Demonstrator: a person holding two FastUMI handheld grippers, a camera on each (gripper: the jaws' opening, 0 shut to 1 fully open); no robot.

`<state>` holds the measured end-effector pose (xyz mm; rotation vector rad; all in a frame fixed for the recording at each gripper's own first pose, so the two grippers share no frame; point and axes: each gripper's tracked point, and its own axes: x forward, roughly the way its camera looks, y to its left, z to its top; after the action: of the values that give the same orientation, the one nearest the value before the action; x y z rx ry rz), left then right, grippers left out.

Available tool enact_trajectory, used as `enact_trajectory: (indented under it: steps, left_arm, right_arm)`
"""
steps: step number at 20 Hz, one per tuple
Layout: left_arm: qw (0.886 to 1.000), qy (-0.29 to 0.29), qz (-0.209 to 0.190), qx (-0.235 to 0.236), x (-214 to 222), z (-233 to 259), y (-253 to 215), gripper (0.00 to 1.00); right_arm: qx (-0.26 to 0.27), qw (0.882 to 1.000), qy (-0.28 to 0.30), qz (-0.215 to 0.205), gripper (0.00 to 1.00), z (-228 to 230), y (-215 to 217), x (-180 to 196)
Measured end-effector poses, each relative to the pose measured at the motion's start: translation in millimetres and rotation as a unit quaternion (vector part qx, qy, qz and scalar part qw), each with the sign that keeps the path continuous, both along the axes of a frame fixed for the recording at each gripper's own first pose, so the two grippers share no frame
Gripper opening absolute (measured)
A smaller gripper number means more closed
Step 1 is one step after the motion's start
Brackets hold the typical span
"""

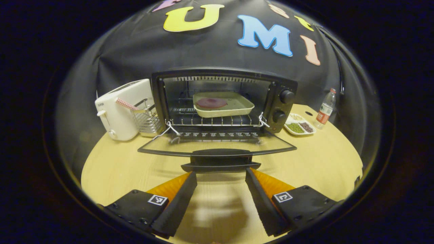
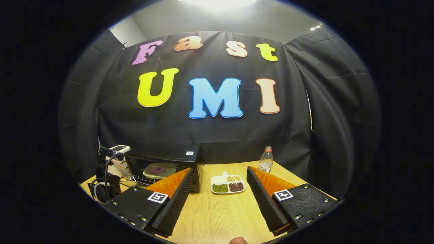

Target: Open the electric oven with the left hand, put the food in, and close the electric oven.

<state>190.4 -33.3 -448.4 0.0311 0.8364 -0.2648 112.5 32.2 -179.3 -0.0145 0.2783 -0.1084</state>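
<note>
The oven (image 1: 223, 101) stands open on the table (image 1: 322, 162), its door (image 1: 217, 144) folded flat and the tray (image 1: 223, 104) of food (image 1: 211, 102) already on the rack inside. The left gripper (image 1: 220, 174) waits spread apart just in front of the door's handle (image 1: 220, 162), grasping nothing. Closing well likely means getting under the handle and lifting evenly. Farther from the oven, the right gripper (image 2: 220, 173) hangs released and empty. The oven's hinges are hard to make out.
</note>
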Motion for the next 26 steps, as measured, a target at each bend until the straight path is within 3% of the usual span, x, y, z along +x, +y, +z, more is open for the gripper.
enact_trajectory:
  steps: [12,18,20,21,22,23,26]
  left_arm:
    - [0.996,-0.094,-0.009,-0.007,43,60,-7,0.98]
    - [0.986,-0.163,-0.007,-0.021,59,113,-15,0.98]
    - [0.981,-0.189,0.0,-0.033,49,142,-18,1.0]
    - [0.978,-0.205,0.002,-0.038,44,159,-21,0.91]
    - [0.975,-0.217,0.002,-0.037,38,177,-23,0.91]
    - [0.972,-0.231,0.002,-0.037,30,192,-25,1.0]
    - [0.962,-0.269,0.014,-0.04,1,243,-33,1.0]
  right_arm:
    - [0.01,1.0,0.011,-0.003,0.98,-6,-10,3]
    - [0.013,1.0,0.0,-0.002,0.98,3,-16,2]
    - [0.014,1.0,-0.011,0.0,0.98,13,-22,-1]
    - [0.012,1.0,-0.02,-0.001,0.98,20,-26,-3]
    - [0.01,0.999,-0.03,-0.004,0.98,29,-32,-7]
    - [0.01,0.999,-0.038,-0.006,0.98,35,-37,-9]
    - [0.012,0.999,-0.045,0.005,0.98,50,-50,-19]
